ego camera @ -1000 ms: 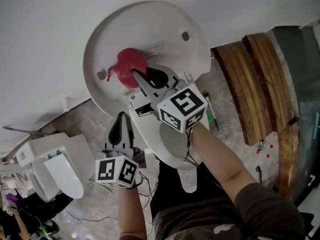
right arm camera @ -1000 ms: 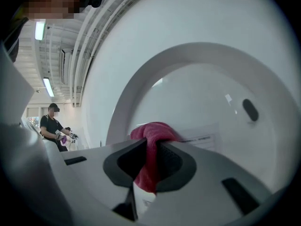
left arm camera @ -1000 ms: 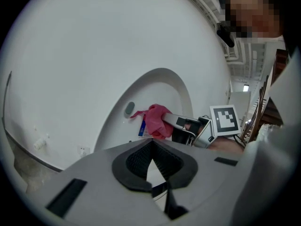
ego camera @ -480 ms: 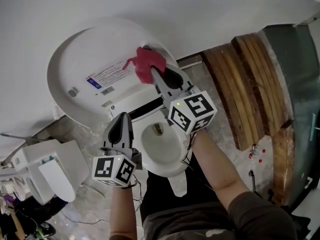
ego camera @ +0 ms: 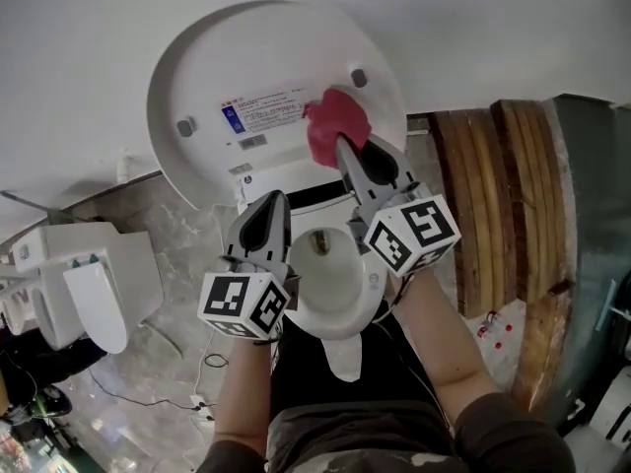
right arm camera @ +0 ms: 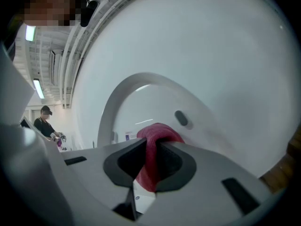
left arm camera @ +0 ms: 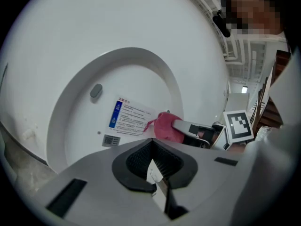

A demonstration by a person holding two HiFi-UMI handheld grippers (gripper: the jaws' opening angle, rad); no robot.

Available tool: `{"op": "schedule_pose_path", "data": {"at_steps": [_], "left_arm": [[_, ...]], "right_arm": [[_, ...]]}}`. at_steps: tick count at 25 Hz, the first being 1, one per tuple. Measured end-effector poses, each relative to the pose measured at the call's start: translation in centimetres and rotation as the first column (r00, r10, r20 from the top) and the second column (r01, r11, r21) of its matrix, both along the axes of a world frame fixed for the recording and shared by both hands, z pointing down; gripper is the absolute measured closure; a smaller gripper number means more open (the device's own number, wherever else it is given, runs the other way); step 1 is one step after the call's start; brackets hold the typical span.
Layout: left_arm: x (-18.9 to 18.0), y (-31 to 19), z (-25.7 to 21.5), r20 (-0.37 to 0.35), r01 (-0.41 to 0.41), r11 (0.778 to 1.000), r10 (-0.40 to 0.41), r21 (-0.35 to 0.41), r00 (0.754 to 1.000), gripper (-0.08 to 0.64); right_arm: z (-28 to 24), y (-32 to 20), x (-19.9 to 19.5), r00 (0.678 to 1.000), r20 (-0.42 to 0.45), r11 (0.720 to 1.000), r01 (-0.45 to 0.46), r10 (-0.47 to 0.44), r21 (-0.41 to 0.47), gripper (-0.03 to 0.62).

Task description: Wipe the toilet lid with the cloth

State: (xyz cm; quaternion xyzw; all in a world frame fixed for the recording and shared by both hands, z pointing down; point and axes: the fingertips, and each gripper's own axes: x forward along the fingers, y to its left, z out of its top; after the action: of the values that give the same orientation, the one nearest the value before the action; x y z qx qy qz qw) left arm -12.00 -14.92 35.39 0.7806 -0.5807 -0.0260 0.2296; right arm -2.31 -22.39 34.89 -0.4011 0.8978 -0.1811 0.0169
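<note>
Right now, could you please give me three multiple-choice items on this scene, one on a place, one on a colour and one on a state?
1. In the head view, where is the cloth relative to the printed label on the toilet lid?
A. left of it
B. right of it
C. covering it entirely

2. What colour is the cloth?
A. blue
B. yellow
C. red

3. How is the left gripper?
A. shut and empty
B. shut on the cloth
C. wide open

Answers:
1 B: the cloth sits at the label's right end.
2 C: it shows red in every view.
3 A: its jaws meet with nothing between them, while the right gripper holds the cloth.
</note>
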Motion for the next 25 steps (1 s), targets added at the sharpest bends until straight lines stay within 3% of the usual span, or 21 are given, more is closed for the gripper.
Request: {"op": "schedule_pose_path", "data": {"at_steps": [9, 14, 20, 25], "left_arm": [[-11.7, 3.2, 1.4, 0.047, 0.120, 0.993, -0.119, -0.018, 0.992, 0.554], [-15.3, 4.1, 3.1, 0.026, 0.134, 0.990, -0.133, -0.048, 0.991, 0.554], [-15.5, 3.9, 4.8, 0.015, 0.087, 0.993, -0.087, -0.073, 0.996, 0.554], [-13.0, 2.9, 5.0, -0.007, 0.058, 0.995, -0.058, -0.082, 0.998, 0.554]], "right_arm": [[2.5, 4.7, -15.9, 0.970, -0.018, 0.969, 0.244, -0.244, -0.036, 0.543], [4.3, 5.3, -21.7, 0.955, -0.044, 0.956, 0.291, -0.293, -0.050, 0.543], [5.8, 3.9, -21.9, 0.973, -0.051, 0.973, 0.223, -0.227, -0.064, 0.543], [6.6, 2.7, -16.5, 0.989, -0.071, 0.988, 0.120, -0.127, -0.095, 0.543]]}}
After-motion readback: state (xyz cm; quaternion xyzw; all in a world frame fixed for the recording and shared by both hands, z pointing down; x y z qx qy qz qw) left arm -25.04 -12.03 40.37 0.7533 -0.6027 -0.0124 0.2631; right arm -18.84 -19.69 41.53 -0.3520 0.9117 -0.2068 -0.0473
